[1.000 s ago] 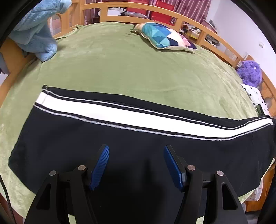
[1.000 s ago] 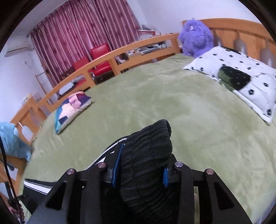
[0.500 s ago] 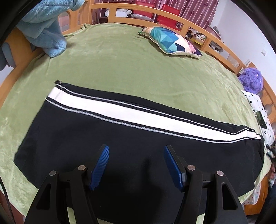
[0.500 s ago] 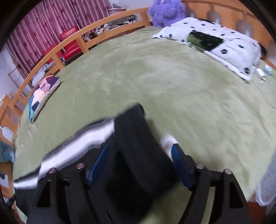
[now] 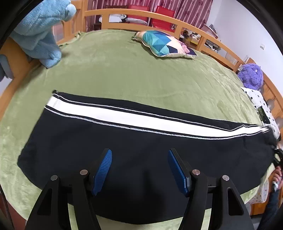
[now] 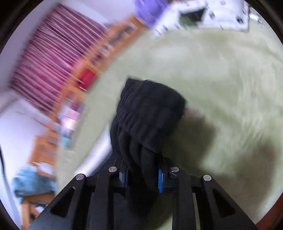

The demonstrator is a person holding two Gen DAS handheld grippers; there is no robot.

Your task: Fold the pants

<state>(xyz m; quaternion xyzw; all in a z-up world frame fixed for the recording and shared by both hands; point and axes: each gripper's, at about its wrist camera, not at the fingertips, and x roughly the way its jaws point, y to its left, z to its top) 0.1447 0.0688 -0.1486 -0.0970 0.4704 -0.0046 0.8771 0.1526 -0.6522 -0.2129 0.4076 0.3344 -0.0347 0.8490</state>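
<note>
Black pants (image 5: 141, 150) with a white side stripe (image 5: 123, 116) lie lengthwise across the green bed cover (image 5: 132, 74). My left gripper (image 5: 139, 152) hovers open over the middle of the leg, nothing between its blue pads. In the blurred right wrist view, the jaws of my right gripper (image 6: 142, 175) are closing, and the pads press on the bunched black ribbed waistband (image 6: 148, 113), which sticks up in front of them just above the cover (image 6: 221, 79). That end of the pants lies at the far right (image 5: 265, 141) in the left wrist view.
A blue blanket (image 5: 42, 35) hangs over the wooden rail (image 5: 141, 13) at the back left. A patterned cushion (image 5: 164, 44) lies at the back. A purple plush toy (image 5: 251, 76) and a spotted white pillow (image 5: 260, 106) lie on the right. A person's hand (image 5: 276, 178) shows low right.
My right gripper opened, let the waistband slip, then closed on it again while rolling and sinking toward the bed. The pants' right end now lies lower and flatter. My left gripper backed off slightly.
</note>
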